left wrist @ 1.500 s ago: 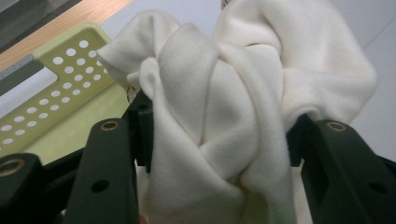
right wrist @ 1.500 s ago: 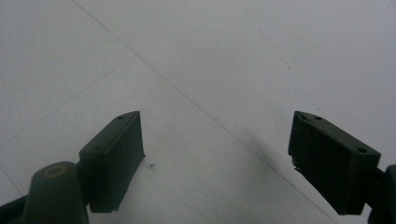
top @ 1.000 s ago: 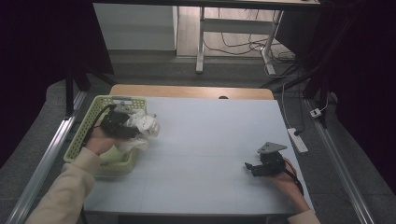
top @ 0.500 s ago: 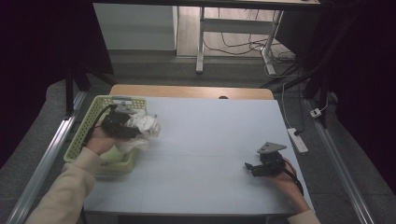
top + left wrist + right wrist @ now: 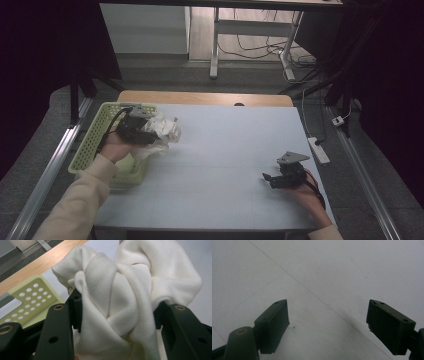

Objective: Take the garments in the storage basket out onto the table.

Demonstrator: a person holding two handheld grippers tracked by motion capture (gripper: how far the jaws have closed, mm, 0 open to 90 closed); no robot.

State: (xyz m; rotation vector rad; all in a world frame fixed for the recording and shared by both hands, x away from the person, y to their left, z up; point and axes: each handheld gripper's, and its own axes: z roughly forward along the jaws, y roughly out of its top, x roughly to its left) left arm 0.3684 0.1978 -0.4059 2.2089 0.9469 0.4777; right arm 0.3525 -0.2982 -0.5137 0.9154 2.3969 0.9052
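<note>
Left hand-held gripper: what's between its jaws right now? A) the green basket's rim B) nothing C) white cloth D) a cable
C: in the left gripper view both jaws of the left hand-held gripper press into a bunched white cloth, and the high view shows it held at the edge of the green basket.

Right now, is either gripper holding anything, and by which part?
The left gripper is shut on the bunched middle folds of a crumpled white fleece cloth. The right gripper holds nothing, its fingers apart over the table.
</note>
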